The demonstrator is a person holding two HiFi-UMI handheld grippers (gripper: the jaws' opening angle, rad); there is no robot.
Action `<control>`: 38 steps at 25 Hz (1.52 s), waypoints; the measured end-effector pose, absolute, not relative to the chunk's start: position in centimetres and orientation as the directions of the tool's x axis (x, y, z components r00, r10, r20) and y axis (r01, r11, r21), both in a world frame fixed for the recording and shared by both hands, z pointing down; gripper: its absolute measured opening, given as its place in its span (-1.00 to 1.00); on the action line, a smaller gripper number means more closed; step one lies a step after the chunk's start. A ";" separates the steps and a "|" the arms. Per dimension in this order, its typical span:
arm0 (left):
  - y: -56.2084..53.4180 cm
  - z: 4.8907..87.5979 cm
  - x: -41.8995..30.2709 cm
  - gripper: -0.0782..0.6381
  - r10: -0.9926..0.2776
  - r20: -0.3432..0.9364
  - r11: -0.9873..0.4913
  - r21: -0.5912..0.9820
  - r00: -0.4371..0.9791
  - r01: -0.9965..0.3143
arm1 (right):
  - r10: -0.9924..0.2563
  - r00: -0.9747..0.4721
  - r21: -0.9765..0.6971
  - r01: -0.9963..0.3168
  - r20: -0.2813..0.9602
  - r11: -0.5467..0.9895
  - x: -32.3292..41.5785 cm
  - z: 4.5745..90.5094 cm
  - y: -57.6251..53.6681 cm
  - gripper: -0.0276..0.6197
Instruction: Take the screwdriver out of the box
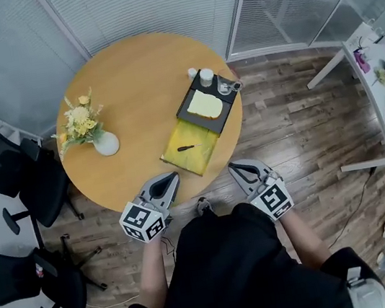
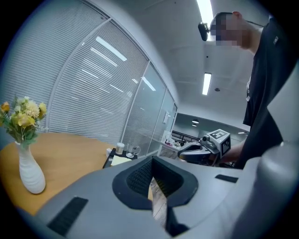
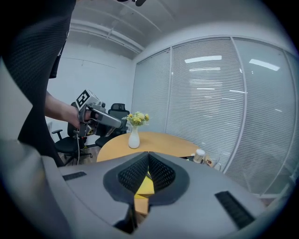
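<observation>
From the head view, a person is standing at the near edge of a round wooden tabletop, holding the left tongs and right tongs just off its rim, both pointing inward with their jaws pressed together and gripping nothing. Between and just beyond them, a flat yellow box is lying on the tabletop with a small dark screwdriver resting in it, apart from both tongs. A black tray is touching the box's far end, carrying a white-capped jar and a glass. A white vase of yellow flowers is standing well to the left. In the left gripper view, the left tongs are meeting at their tips, empty, with the vase at left and the right tongs hovering at right. In the right gripper view, the right tongs are likewise closed on nothing, the yellow box showing through the gap behind the tips.
</observation>
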State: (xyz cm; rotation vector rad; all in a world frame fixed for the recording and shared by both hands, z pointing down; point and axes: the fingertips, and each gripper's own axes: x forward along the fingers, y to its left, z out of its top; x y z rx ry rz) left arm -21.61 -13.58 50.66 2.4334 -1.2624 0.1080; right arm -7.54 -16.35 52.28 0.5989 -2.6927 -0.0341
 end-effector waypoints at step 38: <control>-22.9 61.6 -24.6 -0.76 -0.678 0.514 -0.562 0.099 0.525 -0.822 | -0.400 -0.793 0.046 -0.429 0.460 0.902 -7.8 57.5 -23.6 -0.90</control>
